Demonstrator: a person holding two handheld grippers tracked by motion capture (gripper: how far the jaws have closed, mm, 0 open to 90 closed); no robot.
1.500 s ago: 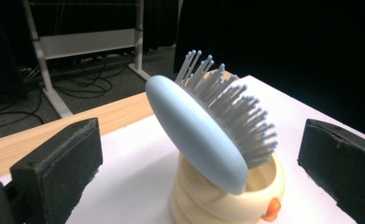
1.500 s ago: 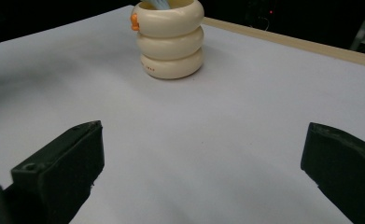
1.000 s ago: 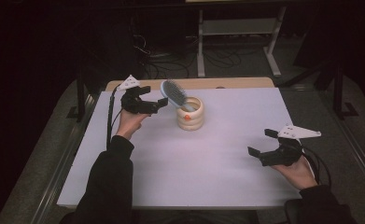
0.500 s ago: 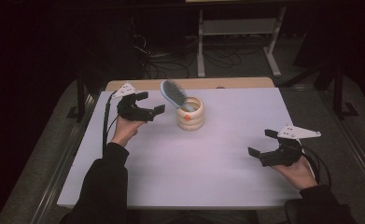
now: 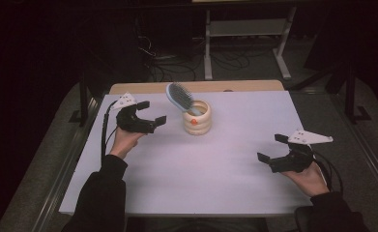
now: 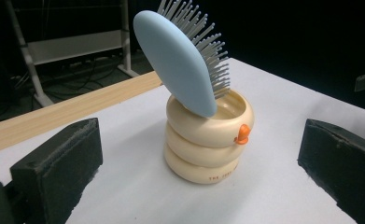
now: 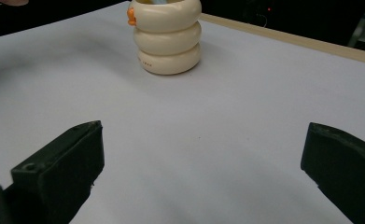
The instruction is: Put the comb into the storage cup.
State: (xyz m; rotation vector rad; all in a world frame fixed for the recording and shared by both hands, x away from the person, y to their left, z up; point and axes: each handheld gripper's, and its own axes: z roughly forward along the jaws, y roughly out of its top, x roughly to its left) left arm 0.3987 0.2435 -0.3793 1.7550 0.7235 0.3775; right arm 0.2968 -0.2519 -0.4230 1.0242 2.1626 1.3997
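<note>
The left tongs (image 5: 150,117) have drawn back from the cream holder (image 5: 197,118) since a second ago and now hang beside it, jaws apart and empty. The blue hairbrush (image 5: 179,96) stands tilted in the holder, handle down, at the far middle of the white surface (image 5: 215,169). The right tongs (image 5: 272,154) stay near the right edge, jaws apart.

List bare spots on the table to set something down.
Bare white table between the left tongs and right tongs, in front of the cream cup; also right of the cup to the far right edge. Crowded only at the cup, where the blue hairbrush leans out.
</note>
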